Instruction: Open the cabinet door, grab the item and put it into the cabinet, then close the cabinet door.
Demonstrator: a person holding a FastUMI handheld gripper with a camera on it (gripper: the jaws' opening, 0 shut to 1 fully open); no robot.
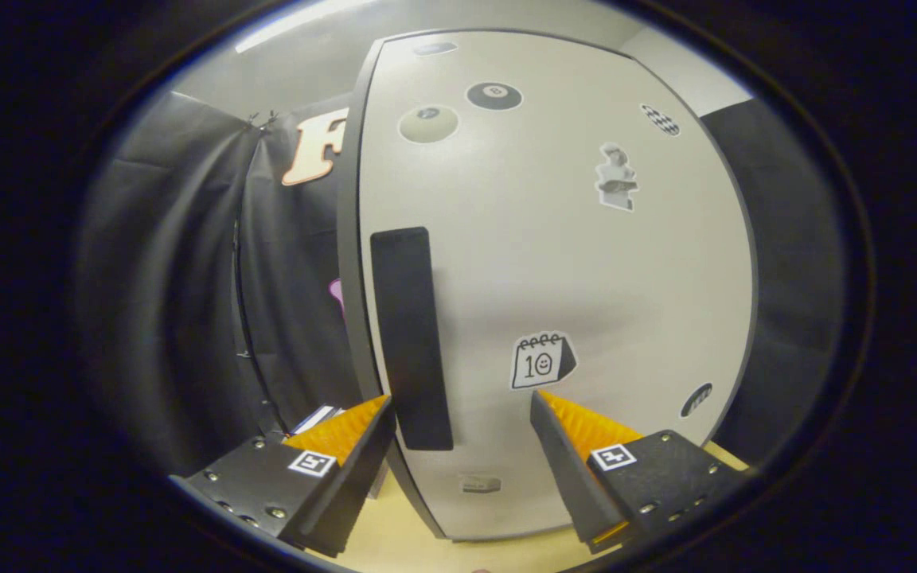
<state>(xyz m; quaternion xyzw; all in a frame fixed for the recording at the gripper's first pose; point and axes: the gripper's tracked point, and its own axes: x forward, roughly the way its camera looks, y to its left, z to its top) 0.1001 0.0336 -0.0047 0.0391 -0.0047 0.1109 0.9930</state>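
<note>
Gripper view: gripper (458, 410) fingers spread wide, nothing pinched, both tips close up to the cabinet door (554, 263). Door is pale, shut, seen nearly face-on, standing on a yellowish table (395, 537) that shows beneath and between the fingers. Dark vertical handle (412, 338) sits near the door's left edge; its lower end falls between the fingers, just beside the left fingertip (375, 410) and well left of the right fingertip (546, 402). Cannot tell whether either tip touches the door or handle. Writing: calendar sticker (542, 360) just ahead of the right fingertip reads "10" with a small smiley; black ball sticker (494, 95) high up on the door carries an "8"; pale ball sticker (428, 124) beside it, its number too blurred to read. Also on the door: statue sticker (616, 179) up right, checkered oval sticker (660, 119) near the top right corner, dark oval sticker (696, 400) beyond the right finger, small grey sticker (480, 483) low between the fingers, text unreadable. White item (317, 419) with dark edge peeks out behind the left fingertip, left of the door, mostly hidden. Black cloth wall (188, 302) to the left.
</note>
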